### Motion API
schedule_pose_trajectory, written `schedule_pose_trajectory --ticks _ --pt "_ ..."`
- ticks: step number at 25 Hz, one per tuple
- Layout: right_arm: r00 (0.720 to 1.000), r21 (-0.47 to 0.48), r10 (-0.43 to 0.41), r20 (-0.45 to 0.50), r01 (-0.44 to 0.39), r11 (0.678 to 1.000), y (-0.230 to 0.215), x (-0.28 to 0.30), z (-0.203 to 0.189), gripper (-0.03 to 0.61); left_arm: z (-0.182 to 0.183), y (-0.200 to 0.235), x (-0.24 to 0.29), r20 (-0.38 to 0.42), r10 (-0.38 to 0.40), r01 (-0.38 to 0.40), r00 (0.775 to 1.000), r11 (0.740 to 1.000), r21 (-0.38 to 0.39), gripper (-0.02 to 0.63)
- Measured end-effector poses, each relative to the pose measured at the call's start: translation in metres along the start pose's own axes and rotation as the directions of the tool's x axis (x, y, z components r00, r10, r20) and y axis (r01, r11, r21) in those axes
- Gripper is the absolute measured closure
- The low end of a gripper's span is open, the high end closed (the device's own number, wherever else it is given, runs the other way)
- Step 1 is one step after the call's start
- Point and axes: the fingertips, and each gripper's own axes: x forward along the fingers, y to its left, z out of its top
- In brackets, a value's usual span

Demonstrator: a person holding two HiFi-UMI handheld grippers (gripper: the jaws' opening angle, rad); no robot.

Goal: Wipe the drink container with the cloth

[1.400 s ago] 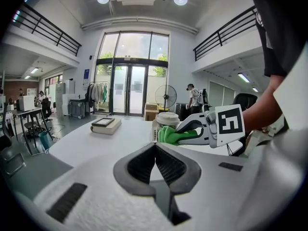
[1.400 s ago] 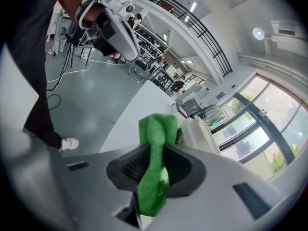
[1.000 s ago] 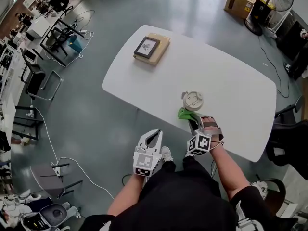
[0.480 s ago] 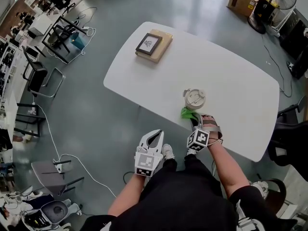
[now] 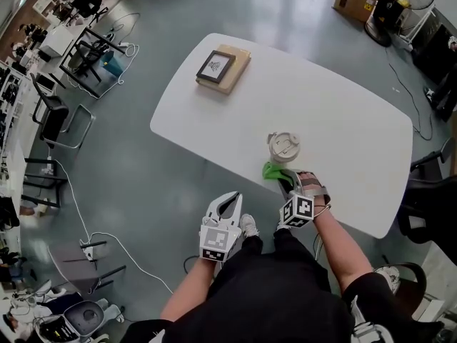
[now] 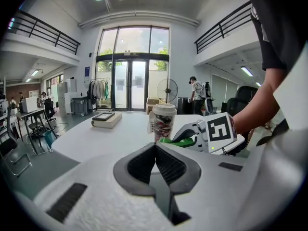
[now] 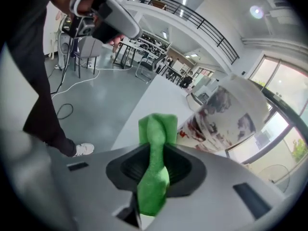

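Note:
A paper coffee cup point(image 5: 285, 148) with a white lid stands upright near the front edge of the white table point(image 5: 343, 113); it also shows in the left gripper view as the cup point(image 6: 163, 121) and close up as the cup point(image 7: 226, 114). My right gripper point(image 5: 285, 179) is shut on a green cloth point(image 5: 275, 170), and the cloth point(image 7: 155, 162) sits against the cup's near side. My left gripper point(image 5: 226, 204) hangs off the table's front edge, left of the right one, jaws closed with nothing between them point(image 6: 155, 150).
A framed picture lies on a book point(image 5: 223, 70) at the table's far left end. Chairs point(image 5: 61, 123) and cables stand on the floor to the left, boxes and a fan point(image 5: 389, 2) at the far right.
The right gripper with the cloth has shifted slightly along the cup's near side. The left gripper has stayed where it was.

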Motion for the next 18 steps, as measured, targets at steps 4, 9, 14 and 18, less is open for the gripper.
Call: schedule_pose_trajectory --ticks 4,9,14,18 --pt "0.99 0.094 -0.07 0.125 0.059 0.994 -0.018 -0.033 0.019 0.485 0.002 -0.002 0.005 0.001 -0.009 0.009 1.0 1.0 0.006 0.6" --pt "0.941 0.275 -0.166 0.294 0.083 0.958 -0.043 -0.084 0.051 0.483 0.005 -0.01 0.011 0.005 -0.023 0.023 1.0 1.0 0.005 0.6" --pt "0.85 0.616 -0.319 0.418 -0.007 0.788 -0.076 -0.123 0.066 0.483 0.014 -0.016 0.015 0.014 -0.028 0.028 1.0 1.0 0.007 0.6" --pt "0.787 0.831 -0.447 0.425 -0.143 0.538 -0.102 -0.137 0.051 0.485 0.017 -0.015 0.014 0.002 -0.02 0.02 1.0 1.0 -0.011 0.6"
